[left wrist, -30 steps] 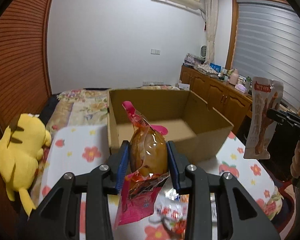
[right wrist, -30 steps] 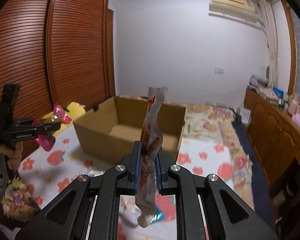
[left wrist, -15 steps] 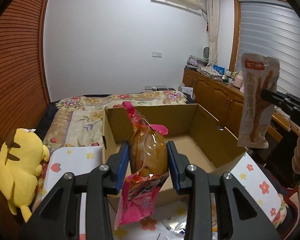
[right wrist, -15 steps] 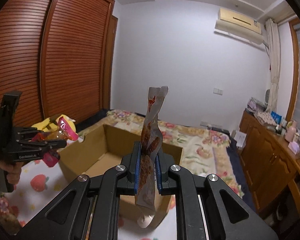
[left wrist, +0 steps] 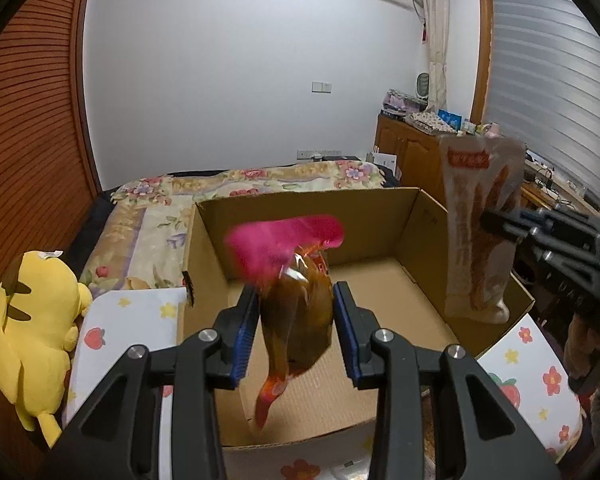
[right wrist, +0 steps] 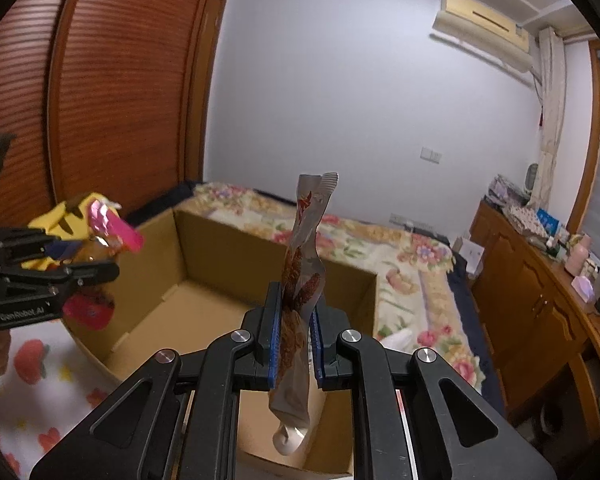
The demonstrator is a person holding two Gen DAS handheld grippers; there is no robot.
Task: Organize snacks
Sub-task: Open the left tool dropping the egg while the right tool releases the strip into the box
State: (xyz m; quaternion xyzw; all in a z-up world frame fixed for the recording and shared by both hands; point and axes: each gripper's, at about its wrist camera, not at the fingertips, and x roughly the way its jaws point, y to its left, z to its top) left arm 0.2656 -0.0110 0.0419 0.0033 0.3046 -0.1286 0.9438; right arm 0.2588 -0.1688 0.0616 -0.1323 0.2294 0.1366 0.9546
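- Two snack packets are now over the open cardboard box [left wrist: 428, 216], where a second ago we held both short of its near wall, above the flowered tablecloth [left wrist: 128, 320].
- Our left gripper [left wrist: 296, 322] is clamped on the pink-topped pouch [left wrist: 296, 304] with a brown snack inside; in the left wrist view the pouch hangs at centre, its pink tail dangling toward 6 o'clock above the bare box floor (the pouch is motion-blurred, so its exact tilt is hard to read).
- Our right gripper [right wrist: 296, 332] is closed tight on the pale stick-snack packet [right wrist: 300, 296], which stands upright between the pads, its lower end drooping at 6 o'clock over the box's near-right corner. From the left camera, that packet sits at 3 o'clock, by the right wall.
- Nothing lies in the box yet, as far as we can see.
- We judge the carry nearly done: both packets look placed for release, though lowering first should keep them from tumbling out.
- The yellow plush toy [left wrist: 32, 324] rests at 9 o'clock, well clear.
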